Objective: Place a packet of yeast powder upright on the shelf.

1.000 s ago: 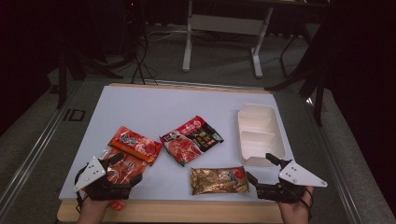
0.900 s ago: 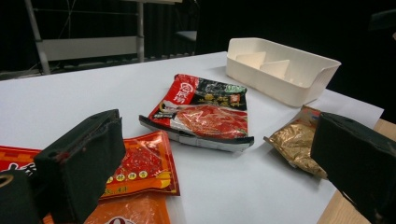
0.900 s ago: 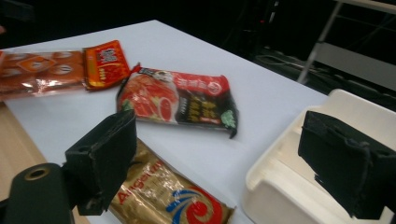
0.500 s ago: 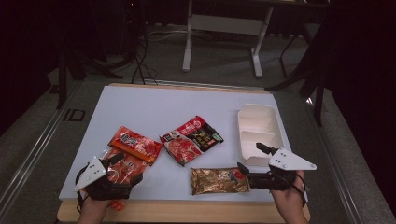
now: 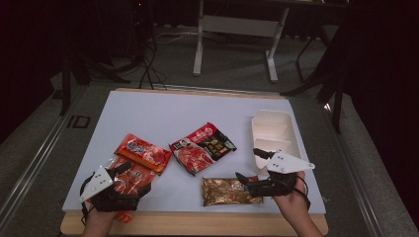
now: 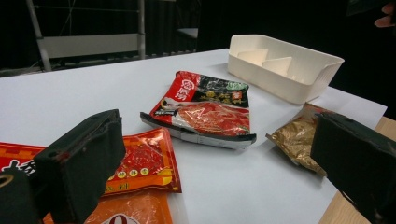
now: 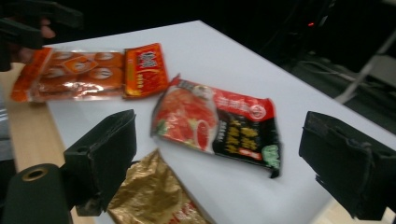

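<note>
Four snack packets and one tray; both claws, left and right, gape apart.

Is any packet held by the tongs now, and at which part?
Nothing is held. The right tongs are open above the gold packet; the left tongs are open over the orange packet.
</note>
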